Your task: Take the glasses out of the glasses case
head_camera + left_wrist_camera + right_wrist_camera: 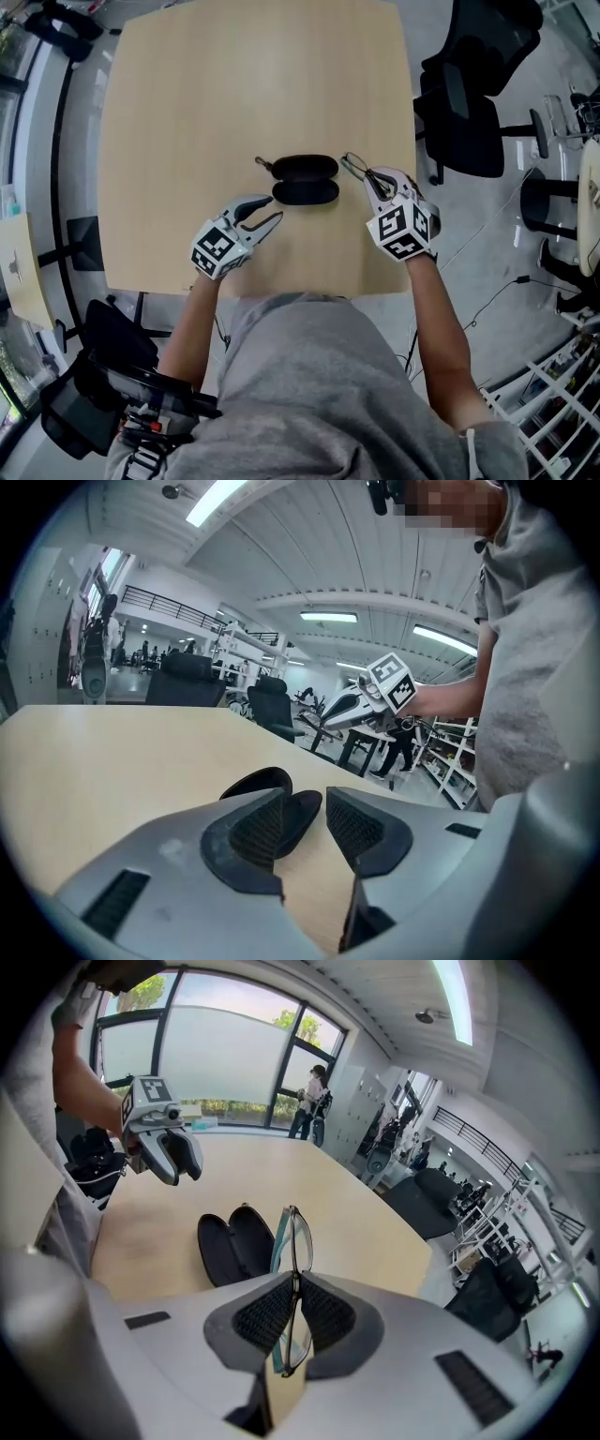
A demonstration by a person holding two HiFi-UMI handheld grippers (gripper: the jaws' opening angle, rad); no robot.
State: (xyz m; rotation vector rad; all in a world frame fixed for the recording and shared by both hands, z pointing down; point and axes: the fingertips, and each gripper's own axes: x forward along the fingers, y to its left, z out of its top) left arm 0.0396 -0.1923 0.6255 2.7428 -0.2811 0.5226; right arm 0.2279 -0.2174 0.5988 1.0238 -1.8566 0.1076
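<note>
The black glasses case (pixel 305 179) lies open and empty on the wooden table (pixel 187 112), both halves side by side (pixel 234 1243). My right gripper (pixel 373 183) is shut on the thin-framed glasses (pixel 356 169), held on edge above the table to the right of the case (pixel 292 1251). My left gripper (pixel 264 217) hovers open just left and nearer than the case, nothing between its pads; the case (pixel 281 808) shows beyond its fingertips (pixel 258 832).
Black office chairs (pixel 478 94) stand off the table's right side. The person's body fills the near edge. Desks, shelves and a distant person show around the room in the gripper views.
</note>
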